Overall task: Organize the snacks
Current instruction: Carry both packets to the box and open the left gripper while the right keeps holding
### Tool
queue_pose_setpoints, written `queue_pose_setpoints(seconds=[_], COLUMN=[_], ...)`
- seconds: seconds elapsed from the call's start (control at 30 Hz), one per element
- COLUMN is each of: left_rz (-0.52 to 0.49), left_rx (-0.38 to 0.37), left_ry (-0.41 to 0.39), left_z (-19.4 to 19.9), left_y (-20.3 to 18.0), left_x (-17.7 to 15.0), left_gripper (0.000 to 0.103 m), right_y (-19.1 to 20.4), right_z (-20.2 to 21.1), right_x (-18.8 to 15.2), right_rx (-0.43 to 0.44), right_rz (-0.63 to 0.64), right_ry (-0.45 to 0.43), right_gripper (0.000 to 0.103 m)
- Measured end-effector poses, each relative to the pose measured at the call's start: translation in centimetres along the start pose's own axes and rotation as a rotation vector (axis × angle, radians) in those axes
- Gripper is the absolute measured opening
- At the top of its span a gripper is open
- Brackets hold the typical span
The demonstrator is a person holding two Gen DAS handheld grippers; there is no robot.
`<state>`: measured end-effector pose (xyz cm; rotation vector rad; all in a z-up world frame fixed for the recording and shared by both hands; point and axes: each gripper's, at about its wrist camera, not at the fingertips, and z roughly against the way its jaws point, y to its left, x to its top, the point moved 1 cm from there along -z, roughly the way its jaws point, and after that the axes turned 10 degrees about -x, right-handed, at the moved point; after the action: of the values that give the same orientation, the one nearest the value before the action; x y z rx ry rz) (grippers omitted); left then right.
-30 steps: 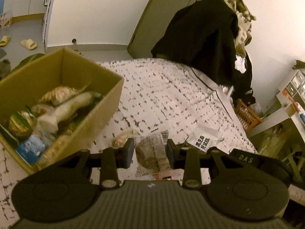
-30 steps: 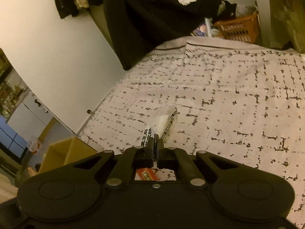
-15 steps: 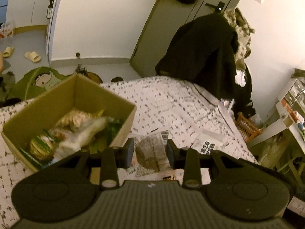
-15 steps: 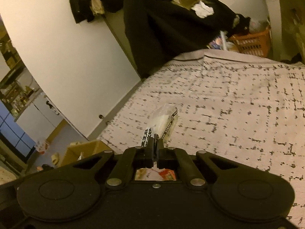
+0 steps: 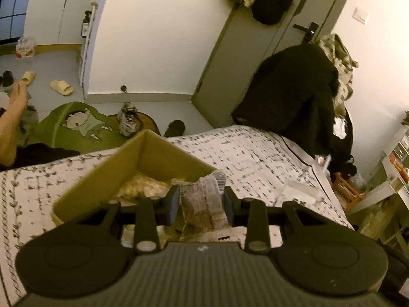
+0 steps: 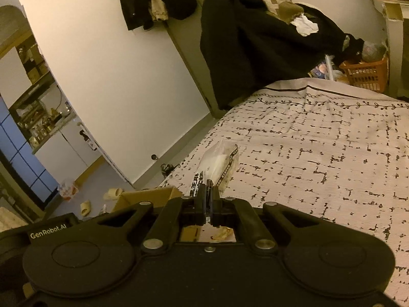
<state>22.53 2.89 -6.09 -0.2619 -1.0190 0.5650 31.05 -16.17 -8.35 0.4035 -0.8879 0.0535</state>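
On the patterned bed cover (image 5: 255,153) stands an open cardboard box (image 5: 143,161) with several snack packets (image 5: 143,189) inside. My left gripper (image 5: 200,199) is shut on a newsprint-patterned snack packet (image 5: 204,202), held in the air at the box's near right corner. My right gripper (image 6: 209,197) is shut on the edge of a white snack packet (image 6: 217,163) with black lettering, lifted off the bed cover (image 6: 319,153). The box's corner (image 6: 148,197) shows low left of the right gripper. In the left wrist view a blurred white packet (image 5: 299,192) lies right of my left gripper.
A person's bare leg (image 5: 12,117) reaches in at the far left. On the floor lie a green cartoon mat (image 5: 76,128) and slippers (image 5: 61,88). A dark coat (image 5: 294,89) hangs at the bed's far end. An orange basket (image 6: 365,74) stands beyond the bed.
Both grippers have risen with their packets. The left one has moved towards the box, which now sits right in front of its fingers. More of the floor and doorway shows.
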Motion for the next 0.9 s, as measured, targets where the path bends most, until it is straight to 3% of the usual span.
queue_pose_setpoints(seconds=[0.37, 0.73, 0.83, 0.9], left_rz=[0.016, 0.031, 0.044, 0.038], left_rx=[0.067, 0.069, 0.063, 0.061], left_ry=[0.007, 0.041, 0.06, 0.075], left_z=[0.3, -0.4, -0.9, -1.3], left_y=[4.6, 8.2, 8.7, 8.8], left_x=[1.2, 1.0, 0.8, 0.7], left_gripper=[0.035, 0.035, 0.035, 0.035], right_y=[2.2, 4.2, 4.4, 4.1], right_z=[0.2, 0.2, -0.3, -1.2], right_x=[-1.1, -1.6, -1.8, -2.0], right_rx=[0.02, 0.032, 0.021, 0.028], right_rz=[0.037, 0.102, 0.113, 0.129], right_ry=[-0.006, -0.045, -0.025, 0.048], right_gripper=[0.002, 0.0, 0.0, 0.0])
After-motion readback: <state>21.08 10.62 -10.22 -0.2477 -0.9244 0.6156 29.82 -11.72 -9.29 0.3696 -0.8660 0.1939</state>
